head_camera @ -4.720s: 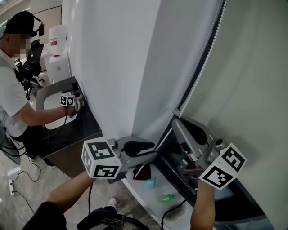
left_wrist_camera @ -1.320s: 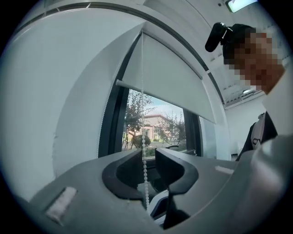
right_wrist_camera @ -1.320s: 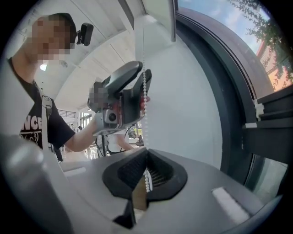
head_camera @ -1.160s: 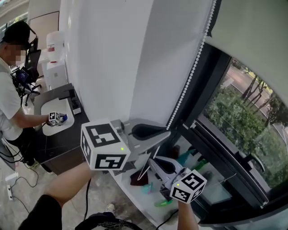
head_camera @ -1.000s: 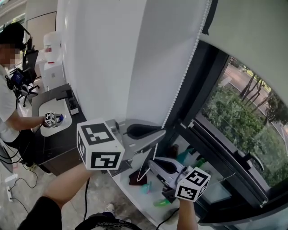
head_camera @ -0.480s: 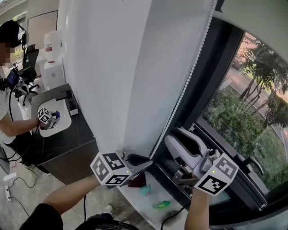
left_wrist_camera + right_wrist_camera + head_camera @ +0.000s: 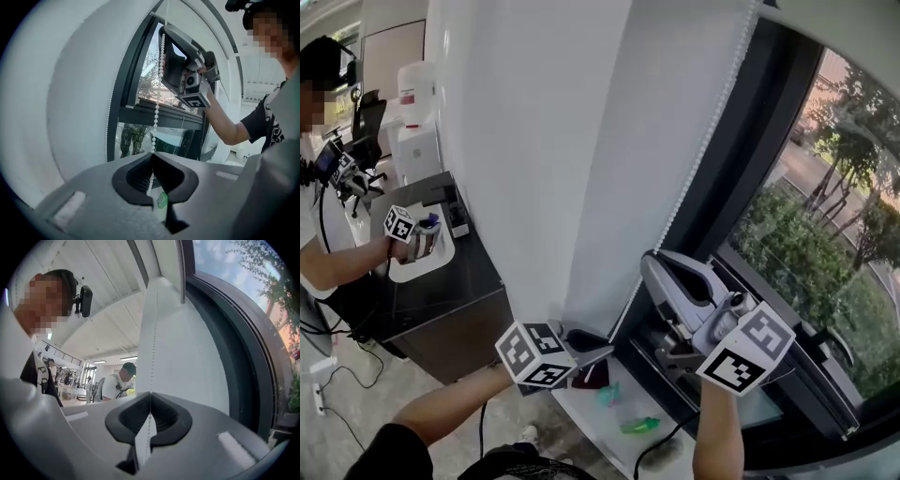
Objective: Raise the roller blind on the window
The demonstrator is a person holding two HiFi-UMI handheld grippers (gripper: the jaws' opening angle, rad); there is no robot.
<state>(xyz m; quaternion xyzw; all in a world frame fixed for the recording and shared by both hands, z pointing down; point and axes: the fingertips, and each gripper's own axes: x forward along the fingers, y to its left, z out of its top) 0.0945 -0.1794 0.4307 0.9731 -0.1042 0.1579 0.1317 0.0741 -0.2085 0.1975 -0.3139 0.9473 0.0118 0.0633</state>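
My left hand-held gripper (image 7: 605, 352) low by window (image 7: 806, 234) bottom-left corner, clamped on bead chain (image 7: 710, 131), holding it taut. My right hand-held gripper (image 7: 649, 261) higher on same chain, jaws just closed onto it, I judge for next downward pull, hand over hand. Roller blind (image 7: 862, 19) up at window's top edge, nearly raised.

The bead chain (image 7: 709, 122) hangs between wall (image 7: 534, 141), left, and window (image 7: 806, 244), right; left gripper (image 7: 607, 350) sits below right gripper (image 7: 648, 261).
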